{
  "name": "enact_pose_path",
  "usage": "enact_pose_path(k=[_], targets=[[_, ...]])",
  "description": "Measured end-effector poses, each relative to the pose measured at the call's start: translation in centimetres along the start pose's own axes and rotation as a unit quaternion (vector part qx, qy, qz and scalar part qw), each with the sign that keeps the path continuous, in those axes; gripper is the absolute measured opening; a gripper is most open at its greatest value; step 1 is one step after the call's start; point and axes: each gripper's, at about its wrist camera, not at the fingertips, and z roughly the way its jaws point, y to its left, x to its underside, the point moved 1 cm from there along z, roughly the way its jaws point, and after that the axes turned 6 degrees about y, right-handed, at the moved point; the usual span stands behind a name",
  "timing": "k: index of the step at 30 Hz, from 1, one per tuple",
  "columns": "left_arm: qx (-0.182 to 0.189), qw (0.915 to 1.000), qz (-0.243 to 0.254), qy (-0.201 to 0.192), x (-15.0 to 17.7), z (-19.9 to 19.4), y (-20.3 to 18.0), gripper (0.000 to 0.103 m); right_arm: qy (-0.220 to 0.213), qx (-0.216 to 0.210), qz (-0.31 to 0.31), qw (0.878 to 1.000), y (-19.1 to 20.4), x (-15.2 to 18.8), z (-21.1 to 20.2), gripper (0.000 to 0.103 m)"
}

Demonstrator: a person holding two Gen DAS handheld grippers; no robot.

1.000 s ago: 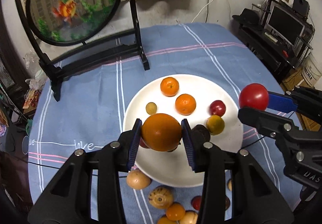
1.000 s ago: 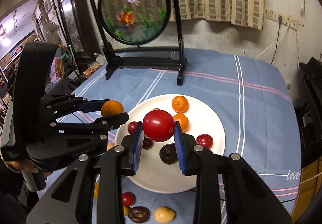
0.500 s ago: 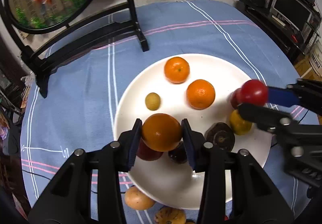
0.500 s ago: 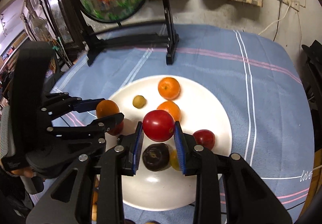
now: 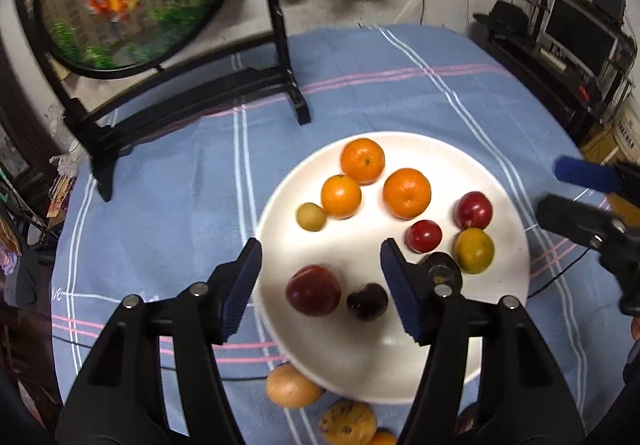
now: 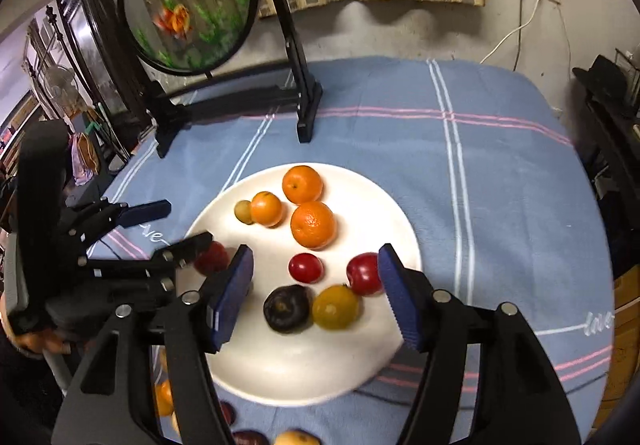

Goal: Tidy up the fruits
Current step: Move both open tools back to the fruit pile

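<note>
A white plate [image 5: 360,361] [image 6: 280,365] on the blue cloth holds three oranges, red, yellow and dark fruits. My left gripper [image 5: 320,281] [image 6: 168,229] hovers over the plate's near left part; its jaws are opening, with nothing pressed between the pads. One orange [image 5: 341,195] [image 6: 266,208] lies free beside a small yellow-green fruit [image 5: 311,217]. My right gripper [image 6: 316,281] [image 5: 560,193] hangs over the plate's right part, its jaws also opening and empty. A small red fruit [image 6: 305,267] [image 5: 424,235] lies loose on the plate below it.
A round goldfish picture on a black stand [image 5: 292,101] [image 6: 306,113] stands behind the plate. Several loose fruits [image 5: 292,385] lie on the cloth at the plate's near edge. A desk with a monitor [image 5: 576,33] is off to the right.
Both grippers have opened and let go. The orange now lies on the plate by the small yellow-green fruit, and the red fruit lies by the other red one. Both hands sank a little.
</note>
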Motion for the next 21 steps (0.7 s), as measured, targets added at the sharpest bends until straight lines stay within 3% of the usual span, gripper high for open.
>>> enact_pose_path(k=[4, 7, 11, 15, 21], targets=[[-0.002, 0.9995, -0.024, -0.020, 1.5, -3.1, 2.0, 0.067, -0.013, -0.016, -0.025, 0.999, 1.7, 2.9, -3.5, 0.065], [0.002, 0.9990, -0.039, -0.022, 3.6, -4.9, 3.2, 0.068, 0.002, -0.023, -0.055, 0.998, 4.2, 7.3, -4.7, 0.065], [-0.002, 0.9989, -0.046, -0.003, 7.8, -5.9, 4.1, 0.070, 0.066, -0.030, -0.104, 0.992, 8.0, 14.8, -3.1, 0.065], [0.002, 0.9979, -0.059, 0.028, 11.4, -5.8, 4.8, 0.070, 0.125, -0.035, -0.114, 0.985, 9.9, 19.6, -0.5, 0.065], [0.004, 0.9952, -0.077, 0.060, 15.7, -5.4, 6.0, 0.070, 0.135, -0.040, -0.068, 0.988, 10.4, 20.5, 1.5, 0.065]])
